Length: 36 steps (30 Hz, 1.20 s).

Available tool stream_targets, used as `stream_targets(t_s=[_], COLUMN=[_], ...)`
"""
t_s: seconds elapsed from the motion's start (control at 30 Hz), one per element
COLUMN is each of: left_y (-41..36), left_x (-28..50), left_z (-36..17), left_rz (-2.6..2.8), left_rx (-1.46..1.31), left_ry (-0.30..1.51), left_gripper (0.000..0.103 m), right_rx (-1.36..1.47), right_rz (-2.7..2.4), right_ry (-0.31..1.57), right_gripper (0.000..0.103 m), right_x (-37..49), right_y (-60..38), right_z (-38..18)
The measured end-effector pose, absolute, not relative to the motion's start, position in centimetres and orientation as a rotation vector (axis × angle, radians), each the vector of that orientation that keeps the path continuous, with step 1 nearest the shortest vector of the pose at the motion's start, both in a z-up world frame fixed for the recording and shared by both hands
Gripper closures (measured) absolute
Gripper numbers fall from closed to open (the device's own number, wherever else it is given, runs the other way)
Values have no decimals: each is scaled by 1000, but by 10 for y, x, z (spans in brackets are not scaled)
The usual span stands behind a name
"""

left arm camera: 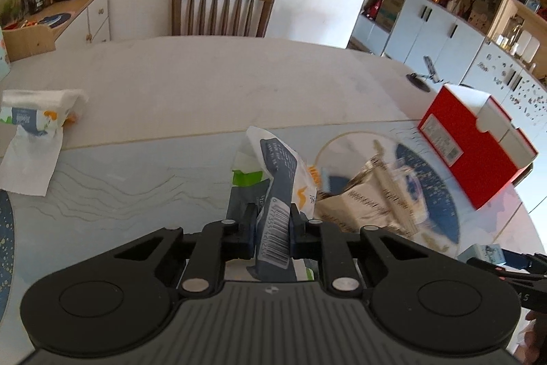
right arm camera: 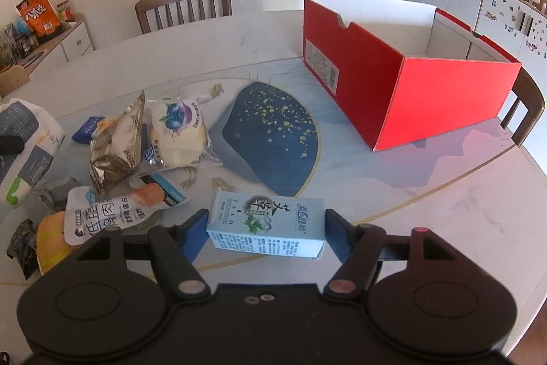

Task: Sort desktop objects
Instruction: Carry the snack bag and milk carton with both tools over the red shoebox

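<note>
My left gripper (left arm camera: 273,223) is shut on a white and dark-blue soft pack (left arm camera: 278,166) with a barcode, held up off the table mat; the same pack (right arm camera: 27,142) shows at the left edge of the right wrist view. My right gripper (right arm camera: 266,230) has its blue pads pressed on both ends of a light-blue drink carton (right arm camera: 270,218) lying sideways between them. The open red box (right arm camera: 444,91) with a white inside stands at the far right of the table, also seen as the red box (left arm camera: 471,149) in the left wrist view.
A heap of snacks lies left of the carton: a blueberry bun (right arm camera: 179,132), a foil packet (right arm camera: 116,146), a white pouch (right arm camera: 112,211). A tissue pack (left arm camera: 34,118) sits at the far left. A wooden chair (left arm camera: 222,9) stands behind the table. A phone stand (left arm camera: 424,77) is by the box.
</note>
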<state>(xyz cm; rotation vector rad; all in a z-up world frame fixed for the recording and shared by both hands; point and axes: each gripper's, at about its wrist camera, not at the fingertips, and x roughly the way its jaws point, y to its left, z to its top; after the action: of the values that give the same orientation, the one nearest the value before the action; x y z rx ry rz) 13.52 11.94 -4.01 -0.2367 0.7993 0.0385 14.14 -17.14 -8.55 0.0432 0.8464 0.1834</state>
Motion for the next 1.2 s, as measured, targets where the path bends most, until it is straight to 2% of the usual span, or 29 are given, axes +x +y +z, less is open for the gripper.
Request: stream_targets(t_s=[0.47,1.2], left_y=[74,-10], left_x=[137,157], left_z=[-7,16], left_rz=[-67,-227], left_rx=[-247,-227], left_ry=[763,787], left_gripper=[87,87], right_rx=[61,50], right_rz=[238,308], right_ry=[818,801], right_gripper=[33,33], right_x=[139,162], right_y=[-193,-247], right_z=[-56,0])
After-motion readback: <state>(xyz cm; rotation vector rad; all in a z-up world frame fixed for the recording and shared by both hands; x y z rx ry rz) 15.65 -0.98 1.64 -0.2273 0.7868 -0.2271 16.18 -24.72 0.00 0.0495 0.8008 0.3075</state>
